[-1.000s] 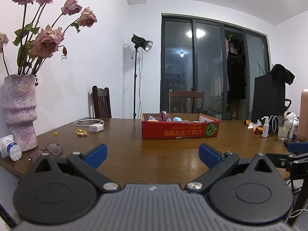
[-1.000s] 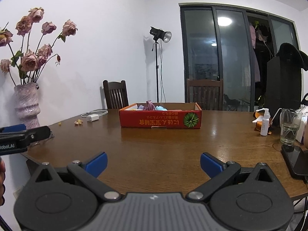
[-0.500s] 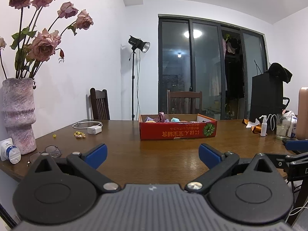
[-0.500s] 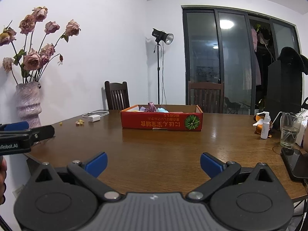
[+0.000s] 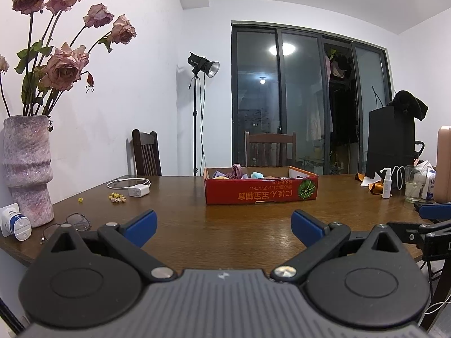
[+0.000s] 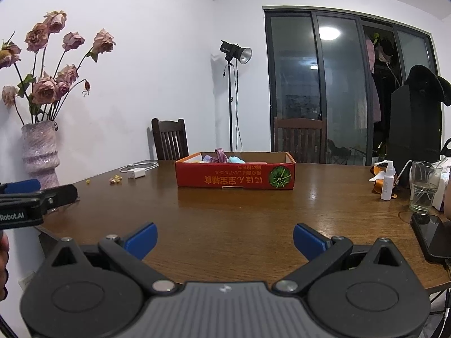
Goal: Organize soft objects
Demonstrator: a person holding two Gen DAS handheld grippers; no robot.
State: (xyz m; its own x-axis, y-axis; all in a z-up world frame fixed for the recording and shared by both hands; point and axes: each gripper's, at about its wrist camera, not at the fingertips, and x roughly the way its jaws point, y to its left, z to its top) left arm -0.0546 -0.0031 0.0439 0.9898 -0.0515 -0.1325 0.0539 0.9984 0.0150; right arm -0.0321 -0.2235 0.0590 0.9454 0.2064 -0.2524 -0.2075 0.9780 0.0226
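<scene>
I have both grippers spread wide and holding nothing: left gripper [image 5: 222, 222], right gripper [image 6: 224, 238], low in frame over the brown wooden table [image 6: 239, 211]. The soft cloth items [image 5: 238, 172] sit inside the shallow red cardboard box [image 5: 262, 194] at frame centre.

Inside the shallow red cardboard box [image 5: 261, 191], the soft coloured cloth pieces [image 5: 238, 172] are mostly hidden behind its near wall. At three o'clock, a pink upright slab [image 5: 443, 163] is cut by the frame edge. The box's orange print is too small to read.
</scene>
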